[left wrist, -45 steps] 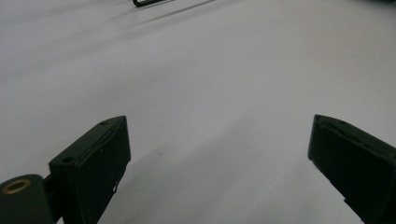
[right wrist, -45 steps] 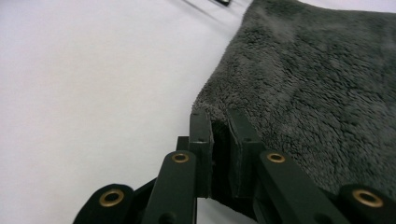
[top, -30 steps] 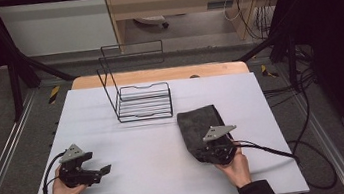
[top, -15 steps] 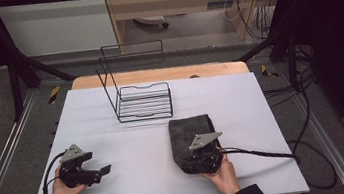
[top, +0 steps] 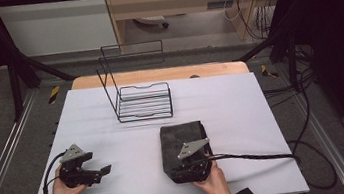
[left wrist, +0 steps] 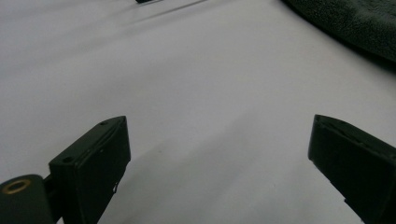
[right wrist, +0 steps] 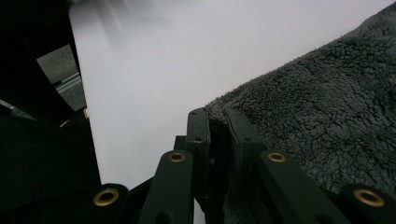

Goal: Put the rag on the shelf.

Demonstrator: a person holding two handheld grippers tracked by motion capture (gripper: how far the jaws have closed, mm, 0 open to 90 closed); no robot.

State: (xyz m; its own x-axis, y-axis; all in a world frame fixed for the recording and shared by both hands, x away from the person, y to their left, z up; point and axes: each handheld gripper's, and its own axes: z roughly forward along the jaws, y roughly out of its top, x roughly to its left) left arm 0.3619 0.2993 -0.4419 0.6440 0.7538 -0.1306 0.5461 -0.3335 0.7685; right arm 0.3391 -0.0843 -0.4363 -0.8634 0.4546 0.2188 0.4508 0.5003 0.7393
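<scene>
Right gripper, lower centre, clamps dark towel edge; left gripper, lower left, open w/ nothing inside; no writing legible, maybe too small.

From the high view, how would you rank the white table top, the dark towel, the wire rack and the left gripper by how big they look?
1. White table top, by far the largest.
2. Black wire rack and dark grey fleecy towel: alike; the rack is farther away, so unsure.
3. Black left gripper, smallest.

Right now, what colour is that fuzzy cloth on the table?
Dark charcoal grey; the cloth shows best in the right gripper view.
</scene>
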